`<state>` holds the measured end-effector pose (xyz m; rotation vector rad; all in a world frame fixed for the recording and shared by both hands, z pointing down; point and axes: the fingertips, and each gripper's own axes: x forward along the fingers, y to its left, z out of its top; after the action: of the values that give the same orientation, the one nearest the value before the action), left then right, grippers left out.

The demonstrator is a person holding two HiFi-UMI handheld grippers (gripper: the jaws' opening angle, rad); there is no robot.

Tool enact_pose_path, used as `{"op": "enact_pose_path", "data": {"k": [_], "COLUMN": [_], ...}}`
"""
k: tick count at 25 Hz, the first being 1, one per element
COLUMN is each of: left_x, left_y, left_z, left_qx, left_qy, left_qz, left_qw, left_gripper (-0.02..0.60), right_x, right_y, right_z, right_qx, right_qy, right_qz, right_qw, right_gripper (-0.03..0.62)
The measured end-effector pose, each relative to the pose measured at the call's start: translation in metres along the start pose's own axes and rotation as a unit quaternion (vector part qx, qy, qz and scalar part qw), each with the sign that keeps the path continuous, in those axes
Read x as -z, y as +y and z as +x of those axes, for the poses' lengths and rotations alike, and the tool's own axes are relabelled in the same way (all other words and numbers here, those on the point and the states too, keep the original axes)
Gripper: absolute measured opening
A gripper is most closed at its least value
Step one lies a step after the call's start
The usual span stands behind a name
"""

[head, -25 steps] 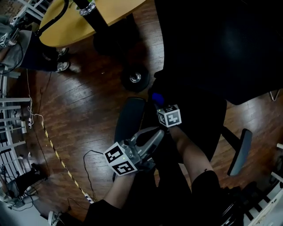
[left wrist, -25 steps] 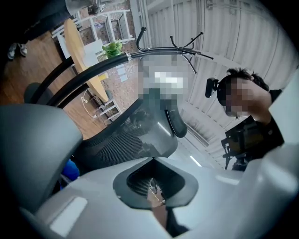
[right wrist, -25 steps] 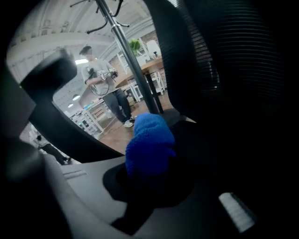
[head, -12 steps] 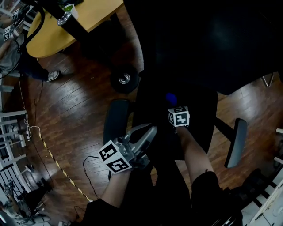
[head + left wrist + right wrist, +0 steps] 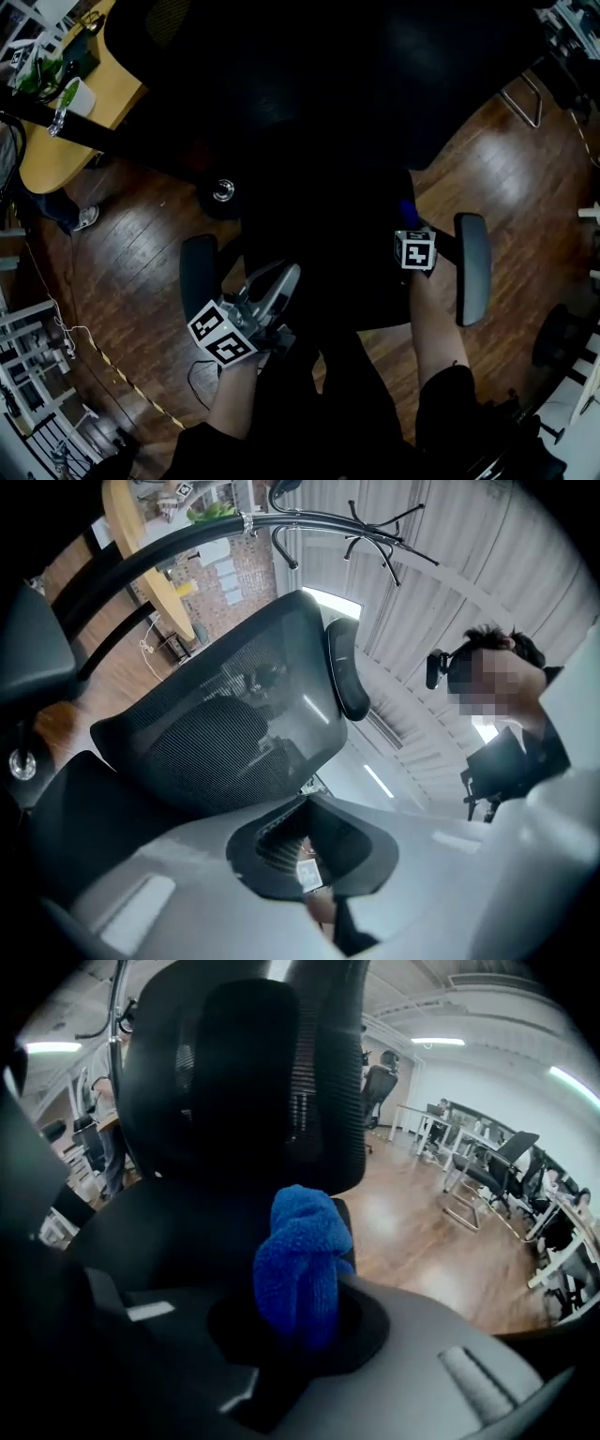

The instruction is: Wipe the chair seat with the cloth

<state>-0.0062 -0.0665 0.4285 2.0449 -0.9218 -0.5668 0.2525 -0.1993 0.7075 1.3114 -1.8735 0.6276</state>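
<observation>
**Currently: blue cloth clamped in the right gripper, low over the right side of a black chair seat**

A bunched blue cloth [image 5: 298, 1255] sticks out from the right gripper [image 5: 300, 1321], whose jaws are closed tight on its lower part. The loose, fluffy end points forward toward the chair seat [image 5: 347, 258], a wide black pad that fills the middle of the head view. The cloth hangs over the right part of the seat, close to the right armrest [image 5: 472, 267]. Whether it touches the fabric cannot be told, as the seat is very dark.

At the far side of the seat rises the tall black mesh backrest [image 5: 244, 1072]. The left gripper [image 5: 286, 275] sits at the near left edge of the seat, beside the left armrest [image 5: 198, 267], with its jaws together and nothing in them. Brown wooden floor [image 5: 141, 272] surrounds the chair, and one wheel [image 5: 222, 190] shows at the far left.

To wipe well, the cloth's soft end probably needs pressing down flat, then drawing across in overlapping passes from the backrest toward the near edge. The grip should be firm so the bunch does not pull free. Because the chair stands on wheels, it may roll or turn, so bracing it with the idle left gripper seems wise.
</observation>
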Motion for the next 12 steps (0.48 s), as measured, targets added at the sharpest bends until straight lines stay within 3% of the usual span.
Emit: {"op": "enact_pose_path", "data": {"k": [5, 9, 12], "left_x": [-0.003, -0.013, -0.009], "left_y": [-0.009, -0.006, -0.008], "left_z": [-0.007, -0.027, -0.03], "left_qx": [0.007, -0.008, -0.022], "left_qy": [0.005, -0.015, -0.034], "left_qz": [0.004, 0.004, 0.005], "left_qw": [1.0, 0.9998, 0.9992], "left_gripper": [-0.008, -0.008, -0.008], "right_x": [-0.006, -0.018, -0.023], "right_y": [-0.002, 0.009, 0.038], "right_z": [-0.008, -0.008, -0.005], "right_qx": [0.01, 0.01, -0.024], "right_qy": [-0.014, -0.019, -0.033], "right_qz": [0.018, 0.007, -0.019], "right_qw": [1.0, 1.0, 0.999], "right_gripper": [0.037, 0.037, 0.037]}}
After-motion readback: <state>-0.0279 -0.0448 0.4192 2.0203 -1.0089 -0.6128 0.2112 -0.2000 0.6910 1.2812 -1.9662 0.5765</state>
